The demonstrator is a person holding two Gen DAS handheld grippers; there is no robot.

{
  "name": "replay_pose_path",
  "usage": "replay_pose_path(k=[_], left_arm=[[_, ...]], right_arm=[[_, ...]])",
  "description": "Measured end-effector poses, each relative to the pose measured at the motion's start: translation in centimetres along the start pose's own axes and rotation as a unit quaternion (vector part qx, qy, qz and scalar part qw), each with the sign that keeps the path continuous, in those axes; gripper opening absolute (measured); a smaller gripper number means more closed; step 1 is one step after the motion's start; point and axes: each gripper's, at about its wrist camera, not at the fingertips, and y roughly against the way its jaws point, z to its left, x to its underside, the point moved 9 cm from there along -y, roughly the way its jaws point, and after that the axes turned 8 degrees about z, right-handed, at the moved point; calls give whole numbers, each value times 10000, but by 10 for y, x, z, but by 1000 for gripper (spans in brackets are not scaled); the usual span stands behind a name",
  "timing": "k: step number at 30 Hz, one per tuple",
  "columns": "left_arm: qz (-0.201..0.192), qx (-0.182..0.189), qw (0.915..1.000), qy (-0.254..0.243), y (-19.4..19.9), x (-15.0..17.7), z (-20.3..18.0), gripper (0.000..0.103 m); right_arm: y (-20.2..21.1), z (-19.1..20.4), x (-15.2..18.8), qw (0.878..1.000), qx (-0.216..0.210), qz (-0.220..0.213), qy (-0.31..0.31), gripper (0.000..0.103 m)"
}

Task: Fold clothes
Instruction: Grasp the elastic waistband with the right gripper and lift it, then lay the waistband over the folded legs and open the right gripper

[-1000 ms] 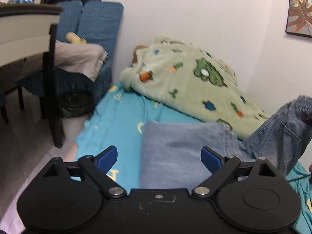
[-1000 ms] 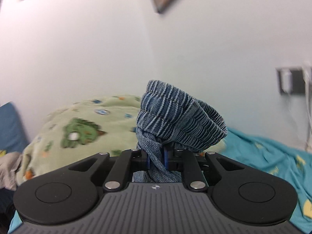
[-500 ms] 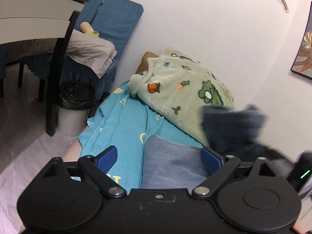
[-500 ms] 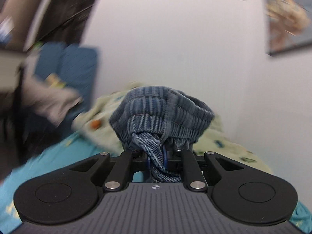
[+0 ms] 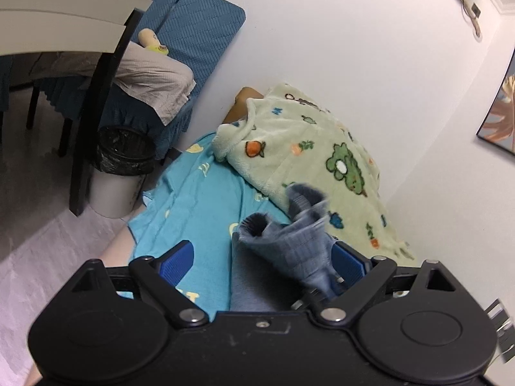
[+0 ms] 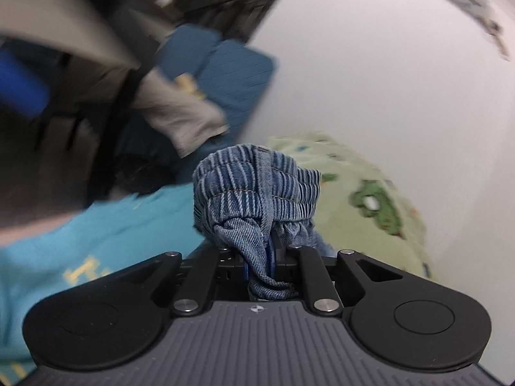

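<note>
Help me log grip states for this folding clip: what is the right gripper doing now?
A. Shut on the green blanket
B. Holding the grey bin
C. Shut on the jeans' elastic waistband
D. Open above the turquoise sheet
C: in the right wrist view the right gripper is shut on bunched denim, the jeans with the ribbed waistband just beyond its fingertips.

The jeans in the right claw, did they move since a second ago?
Yes. The jeans, pinched in the right claw, swung left: before they hung in front of the green blanket, now they sit over the blue sheet.
</note>
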Motion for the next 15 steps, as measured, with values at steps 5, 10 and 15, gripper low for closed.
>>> replay_pose_path(k=[5, 10, 15], left_arm=[[113, -84, 9999, -72, -6, 5, -1, 92], [126, -165, 9994, -259, -10, 9, -6, 92], [150, -263, 9984, -483, -13, 15, -17, 92]], right_arm=[[-8, 24, 29, 9986, -347, 311, 247, 19], [-5, 26, 28, 9963, -495, 447, 541, 27], [7, 31, 36, 9939, -679, 438, 749, 56]])
